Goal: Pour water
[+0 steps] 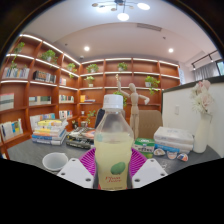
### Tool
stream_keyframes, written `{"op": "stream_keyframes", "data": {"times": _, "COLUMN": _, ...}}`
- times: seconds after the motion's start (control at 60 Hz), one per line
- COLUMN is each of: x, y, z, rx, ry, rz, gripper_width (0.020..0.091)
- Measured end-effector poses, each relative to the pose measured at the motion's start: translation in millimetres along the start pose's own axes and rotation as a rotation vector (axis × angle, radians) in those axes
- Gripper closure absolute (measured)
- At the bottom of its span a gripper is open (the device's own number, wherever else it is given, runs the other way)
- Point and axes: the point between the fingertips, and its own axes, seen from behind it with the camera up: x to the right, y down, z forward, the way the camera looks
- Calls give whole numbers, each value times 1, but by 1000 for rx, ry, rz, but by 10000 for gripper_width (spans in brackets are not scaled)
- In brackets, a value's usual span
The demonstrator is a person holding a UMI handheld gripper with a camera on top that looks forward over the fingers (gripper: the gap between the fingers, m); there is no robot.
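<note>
One bottle (113,148) stands upright, clamped between both pink pads of the hand-held gripper (113,166).

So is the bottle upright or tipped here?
Upright: the bottle stands vertical, white cap on top, between the gripper fingers.

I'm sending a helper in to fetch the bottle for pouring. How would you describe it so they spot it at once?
Start at the grey table in front of the bookshelves. The bottle stands upright at its near edge, held between the fingers of the gripper. Unlike the stacked books and white vase, it is clear plastic with a white cap and green label.
</note>
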Motion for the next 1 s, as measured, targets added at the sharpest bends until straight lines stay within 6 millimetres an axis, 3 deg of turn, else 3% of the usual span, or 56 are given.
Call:
{"op": "stream_keyframes", "data": {"times": 0.083, "x": 6, "y": 7, "z": 4, "rx": 13, "ry": -1, "rz": 46, "gripper_width": 720}}
{"op": "stream_keyframes", "data": {"times": 0.1, "x": -3, "y": 7, "z": 2, "rx": 14, "ry": 5, "rz": 48, "gripper_width": 720}}
{"op": "stream_keyframes", "data": {"times": 0.233, "x": 8, "y": 31, "z": 13, "rx": -10, "ry": 33, "rz": 47, "gripper_width": 701}}
{"op": "stream_keyframes", "data": {"times": 0.467, "x": 6, "y": 32, "z": 7, "rx": 5, "ry": 59, "rz": 5, "gripper_width": 708}}
{"op": "stream_keyframes", "data": {"times": 0.533, "x": 10, "y": 31, "z": 7, "rx": 10, "ry": 79, "rz": 19, "gripper_width": 638}}
{"op": "stream_keyframes", "data": {"times": 0.65, "x": 10, "y": 34, "z": 6, "rx": -14, "ry": 87, "rz": 14, "gripper_width": 576}}
{"op": "stream_keyframes", "data": {"times": 0.683, "x": 12, "y": 38, "z": 4, "rx": -40, "ry": 100, "rz": 17, "gripper_width": 511}}
{"op": "stream_keyframes", "data": {"times": 0.767, "x": 15, "y": 38, "z": -8, "rx": -57, "ry": 128, "rz": 17, "gripper_width": 337}}
{"op": "stream_keyframes", "data": {"times": 1.0, "x": 10, "y": 50, "z": -75, "rx": -121, "ry": 181, "rz": 54, "gripper_width": 294}}
